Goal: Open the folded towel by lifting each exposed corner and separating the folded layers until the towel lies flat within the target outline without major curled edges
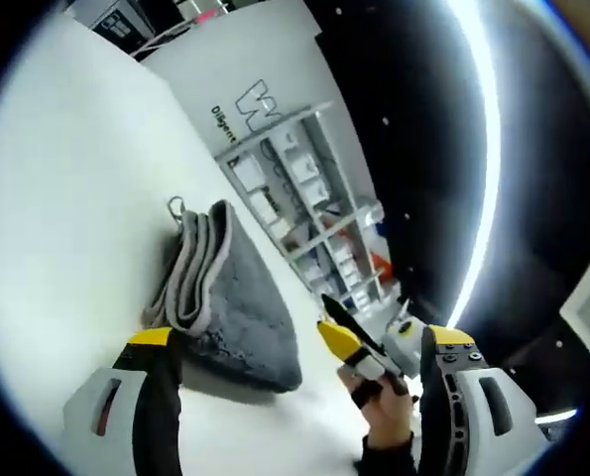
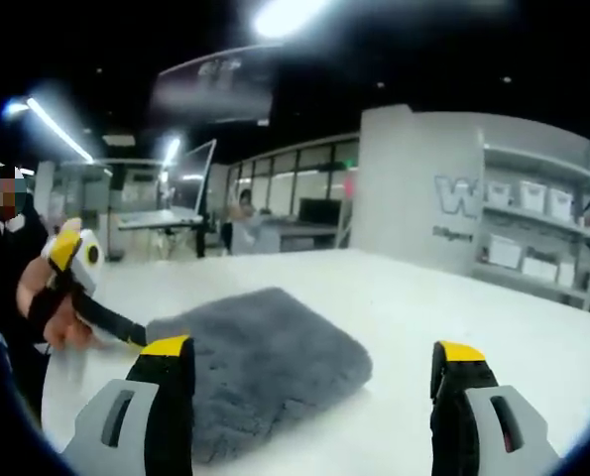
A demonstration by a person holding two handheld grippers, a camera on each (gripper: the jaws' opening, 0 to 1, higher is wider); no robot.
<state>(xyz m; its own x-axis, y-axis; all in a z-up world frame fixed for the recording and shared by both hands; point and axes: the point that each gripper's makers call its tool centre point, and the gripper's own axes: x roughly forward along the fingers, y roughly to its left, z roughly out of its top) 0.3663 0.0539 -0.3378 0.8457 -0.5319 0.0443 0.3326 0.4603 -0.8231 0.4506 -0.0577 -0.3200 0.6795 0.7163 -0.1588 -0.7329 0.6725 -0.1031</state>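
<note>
Yellow-tipped jaws of the left gripper [image 1: 299, 362] stood wide apart, empty, the folded towel [image 1: 225, 297] on the white tabletop [image 1: 66, 198] at frame centre. Right gripper [image 2: 314, 372] likewise gaped empty. Best pinch one stacked edge corner only.

Near corner of the grey towel [image 2: 260, 372] is covered by the right gripper's [image 2: 314, 362] left jaw in the right gripper view. In the left gripper view the towel's near left corner is hidden behind the left gripper's [image 1: 299, 347] left jaw. Small metal loop [image 1: 177, 208] at the towel's far end is too small to identify. Shelf bins [image 2: 532, 263] beyond the jaws are blurred, contents unreadable. Wall lettering [image 2: 460, 198] is cut off by the shelving.
</note>
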